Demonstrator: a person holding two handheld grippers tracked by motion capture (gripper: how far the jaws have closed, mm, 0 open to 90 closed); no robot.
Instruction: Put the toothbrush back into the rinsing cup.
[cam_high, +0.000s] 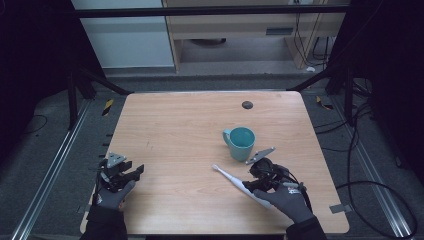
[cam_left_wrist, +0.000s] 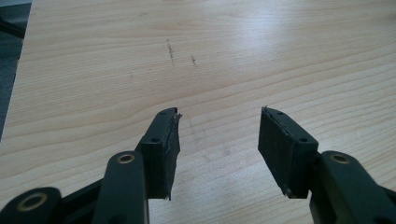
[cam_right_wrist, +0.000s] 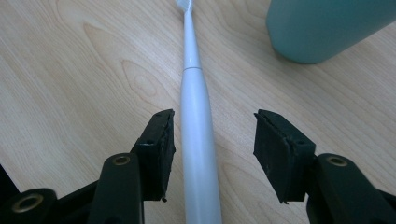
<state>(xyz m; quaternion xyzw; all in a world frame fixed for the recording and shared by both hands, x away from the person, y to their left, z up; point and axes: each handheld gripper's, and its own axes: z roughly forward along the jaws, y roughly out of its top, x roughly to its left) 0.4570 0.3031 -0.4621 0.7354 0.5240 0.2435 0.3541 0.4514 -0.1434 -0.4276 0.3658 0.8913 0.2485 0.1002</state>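
Right tongs (cam_right_wrist: 210, 154) apart astride toothbrush (cam_right_wrist: 196, 140) lying on table (cam_high: 175, 130), left tongs (cam_left_wrist: 219, 149) apart, teal mug (cam_high: 241, 143) nearby

**White toothbrush lying flat on the counter**

The toothbrush (cam_right_wrist: 196, 140) is long, thin and white. It lies flat on the wooden counter (cam_high: 175, 130). Its small brush end is near the blue-green cup (cam_high: 241, 143), but not touching it. Its thick handle end lies between the open jaws of the right gripper (cam_right_wrist: 212, 149), close to one of them.
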